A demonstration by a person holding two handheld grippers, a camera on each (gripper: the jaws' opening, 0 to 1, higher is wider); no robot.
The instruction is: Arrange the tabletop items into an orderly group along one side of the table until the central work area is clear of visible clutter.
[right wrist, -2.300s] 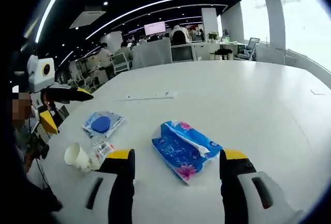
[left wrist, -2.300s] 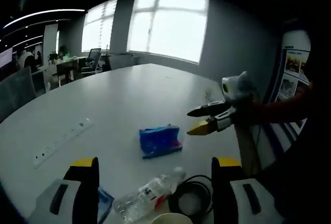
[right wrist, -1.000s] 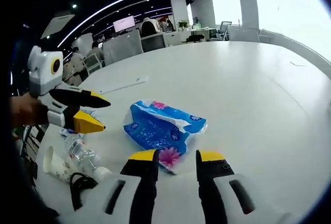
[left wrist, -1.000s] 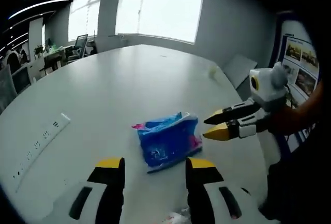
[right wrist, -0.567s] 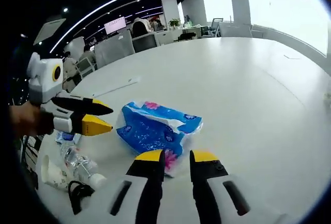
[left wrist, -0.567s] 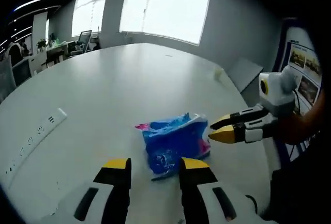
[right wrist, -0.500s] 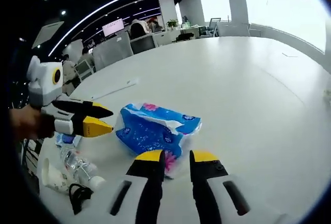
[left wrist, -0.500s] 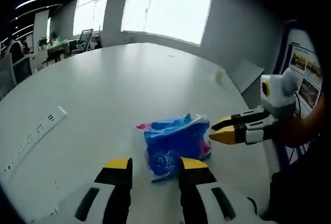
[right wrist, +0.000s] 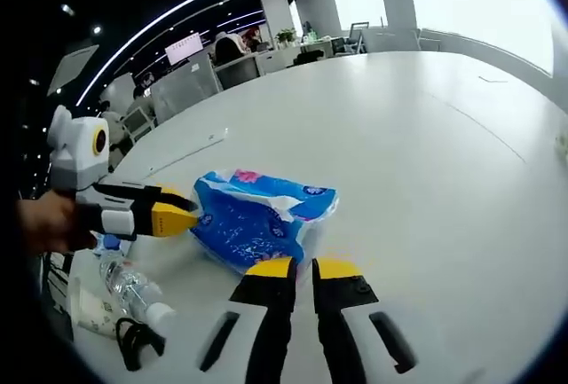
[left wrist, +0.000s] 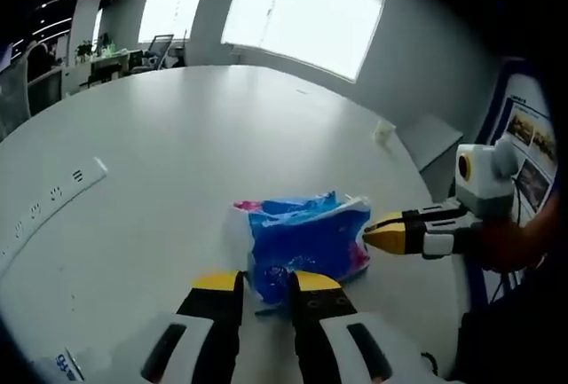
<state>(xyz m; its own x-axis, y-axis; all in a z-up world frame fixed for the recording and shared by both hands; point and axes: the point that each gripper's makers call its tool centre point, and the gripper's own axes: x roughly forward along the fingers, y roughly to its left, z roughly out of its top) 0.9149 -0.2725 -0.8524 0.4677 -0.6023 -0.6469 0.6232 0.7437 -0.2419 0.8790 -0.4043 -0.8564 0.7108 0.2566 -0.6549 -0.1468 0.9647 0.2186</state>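
- Both tools have narrowed their jaws since 2.3 s ago, from wide apart to almost together, and have closed in on the tissue pack from opposite sides.
- Left tool (left wrist: 264, 282) in the left gripper view: yellow-tipped jaws nearly closed, a thin gap left, tips right at the near edge of the blue tissue pack (left wrist: 302, 240); can't tell if they pinch the wrapper.
- Right tool (right wrist: 300, 269) in the right gripper view: jaws almost touching, tips at the pack's near edge; can't tell whether they grip it.
- Tissue pack (right wrist: 257, 211) lies flat on the white surface (right wrist: 426, 136), crumpled blue wrapper with pink flower print, near the surface edge closest to the person.
- Left gripper view: the right tool (left wrist: 383, 231) enters from 3 o'clock, tip touching or just beside the pack's end; a hand (left wrist: 506, 242) holds it.
- Right gripper view: the left tool (right wrist: 182, 209) enters from 9 o'clock, tip at the pack's left end.
- Power strip (left wrist: 49, 207) set in the surface at 9 o'clock of the left gripper view, well apart from the pack.
- Right gripper view at 8 o'clock: plastic water bottle (right wrist: 133, 295) on its side, paper cup (right wrist: 89, 309) just beside it, black cable (right wrist: 138, 340) near the bottle cap.
- Small white item (left wrist: 383, 129) far across the surface at 1 o'clock in the left gripper view; too small to tell what.
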